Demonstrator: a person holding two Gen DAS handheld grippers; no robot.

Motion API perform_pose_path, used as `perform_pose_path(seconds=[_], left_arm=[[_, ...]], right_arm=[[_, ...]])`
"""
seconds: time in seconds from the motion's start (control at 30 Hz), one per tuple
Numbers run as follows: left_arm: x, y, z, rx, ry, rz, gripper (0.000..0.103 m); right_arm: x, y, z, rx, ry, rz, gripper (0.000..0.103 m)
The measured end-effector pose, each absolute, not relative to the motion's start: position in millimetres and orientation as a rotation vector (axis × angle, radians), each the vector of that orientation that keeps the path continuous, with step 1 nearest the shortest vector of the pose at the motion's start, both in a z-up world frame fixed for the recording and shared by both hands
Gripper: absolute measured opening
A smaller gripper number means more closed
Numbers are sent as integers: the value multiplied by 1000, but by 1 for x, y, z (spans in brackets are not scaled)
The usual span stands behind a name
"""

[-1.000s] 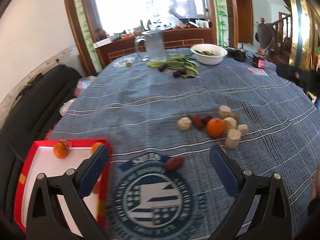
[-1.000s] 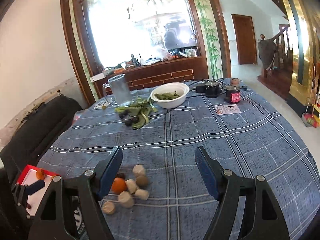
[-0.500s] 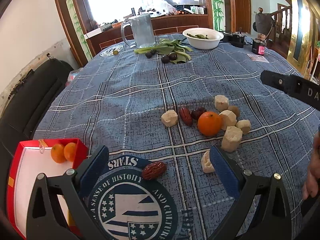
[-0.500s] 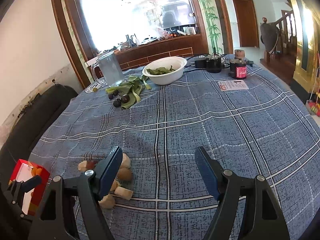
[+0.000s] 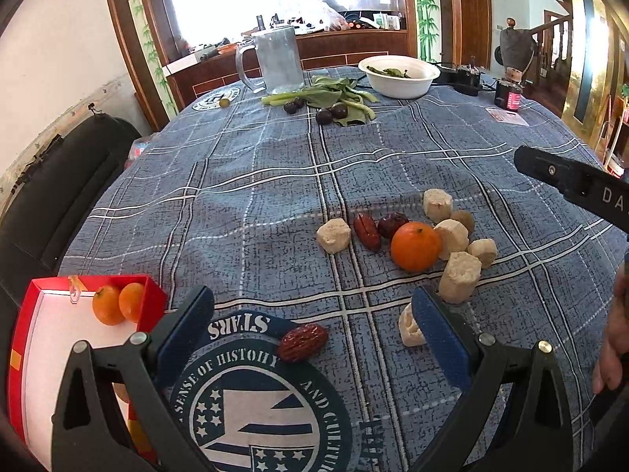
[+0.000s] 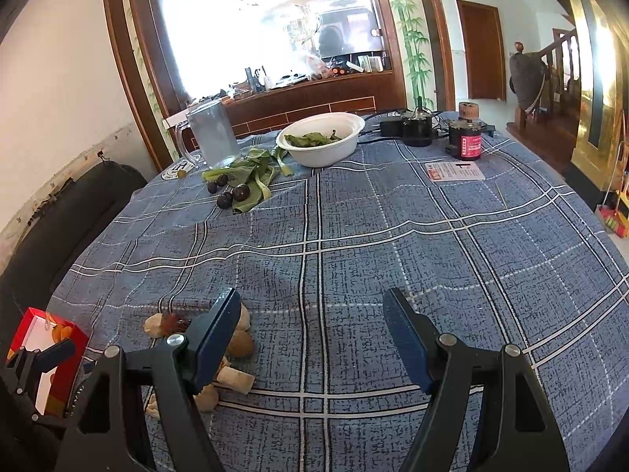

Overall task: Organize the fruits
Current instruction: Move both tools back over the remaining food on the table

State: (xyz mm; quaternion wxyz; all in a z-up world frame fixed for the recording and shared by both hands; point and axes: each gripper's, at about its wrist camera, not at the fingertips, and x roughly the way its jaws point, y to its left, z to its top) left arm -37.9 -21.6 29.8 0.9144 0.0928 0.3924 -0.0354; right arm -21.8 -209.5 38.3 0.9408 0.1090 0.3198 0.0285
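On the tablecloth (image 5: 251,196), red date (image 5: 303,337) between spread left gripper (image 5: 314,330), right gripper (image 6: 312,334) spread, empty.

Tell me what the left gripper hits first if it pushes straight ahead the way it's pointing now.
Probably the single red date on the tablecloth: it lies between the open fingers of the left gripper, slightly left of centre. Depth is hard to judge, so the gripper might meet the cloth first.

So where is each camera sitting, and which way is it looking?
Left wrist: sits on the left gripper, looking down over the red date, the orange and the red box; a hand shows at the right edge.
Right wrist: sits on the right gripper, facing across the tablecloth to the white bowl; no hand shows.
Shared: bowl, glass jug, red box.
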Motion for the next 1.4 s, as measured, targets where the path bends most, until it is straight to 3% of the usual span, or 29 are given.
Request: perform_pose_path(seconds=[1.4], left_arm=[[-27, 3, 14, 81, 854, -90, 101]], right_arm=[[-17, -203, 28, 198, 690, 27, 75]])
